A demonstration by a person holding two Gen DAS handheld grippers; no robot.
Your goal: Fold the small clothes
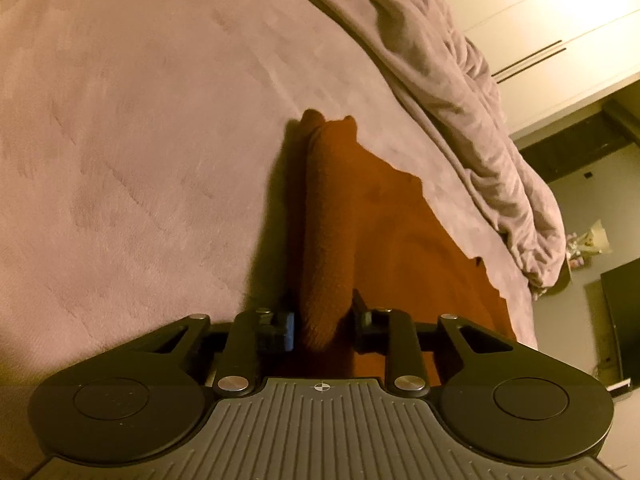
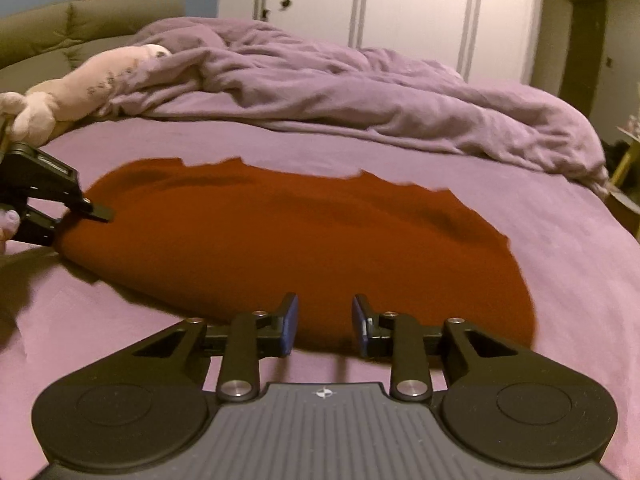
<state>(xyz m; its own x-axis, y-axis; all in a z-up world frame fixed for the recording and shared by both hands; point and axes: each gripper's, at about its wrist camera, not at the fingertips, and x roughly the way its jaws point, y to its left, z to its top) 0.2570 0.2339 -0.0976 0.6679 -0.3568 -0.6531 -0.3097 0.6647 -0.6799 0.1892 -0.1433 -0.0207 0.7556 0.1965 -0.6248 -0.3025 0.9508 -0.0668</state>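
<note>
Rust-red cloth (image 2: 280, 236), a small garment, lies spread on the purple bed (image 2: 520, 216), its far edge jagged and blurred. The left hand-held gripper (image 1: 323, 316) has its jaws pressed against a raised fold of the garment's left edge; the right wrist view shows it (image 2: 86, 210) at that edge, partly cut off by the frame. The right hand-held gripper (image 2: 325, 326) hovers with its jaws apart at the near edge, holding nothing. A crumpled duvet (image 2: 320, 80) and a plush toy (image 2: 80, 84) lie beyond; no containers show.

Garment (image 2: 288, 240) on bed (image 2: 520, 200), duvet (image 2: 360, 96) behind
</note>
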